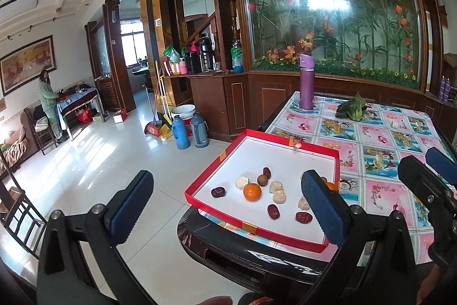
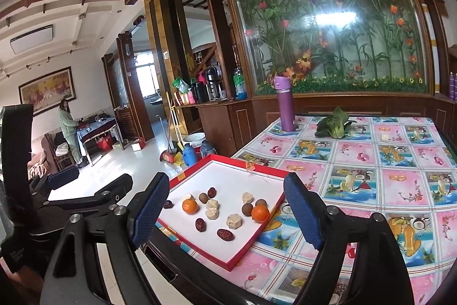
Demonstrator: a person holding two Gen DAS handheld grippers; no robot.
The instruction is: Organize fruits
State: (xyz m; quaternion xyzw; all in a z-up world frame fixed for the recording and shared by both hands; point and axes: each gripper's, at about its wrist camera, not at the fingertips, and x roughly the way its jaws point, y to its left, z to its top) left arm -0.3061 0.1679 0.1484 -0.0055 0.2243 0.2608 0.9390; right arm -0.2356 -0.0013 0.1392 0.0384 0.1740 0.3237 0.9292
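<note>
both grippers, left (image 1: 225, 202) and right (image 2: 225, 207), gaped wide, empty; only the right view showed the tray's (image 2: 228, 259) second orange (image 2: 260, 213) whole.

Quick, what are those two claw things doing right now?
Left gripper: open, holding nothing.
Right gripper: open, holding nothing.

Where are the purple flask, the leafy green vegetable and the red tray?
purple flask (image 2: 287, 110): right wrist view, mid body.
leafy green vegetable (image 2: 334, 125): right wrist view, centre of leaves.
red tray (image 2: 228, 182): right wrist view, bare white floor.
</note>
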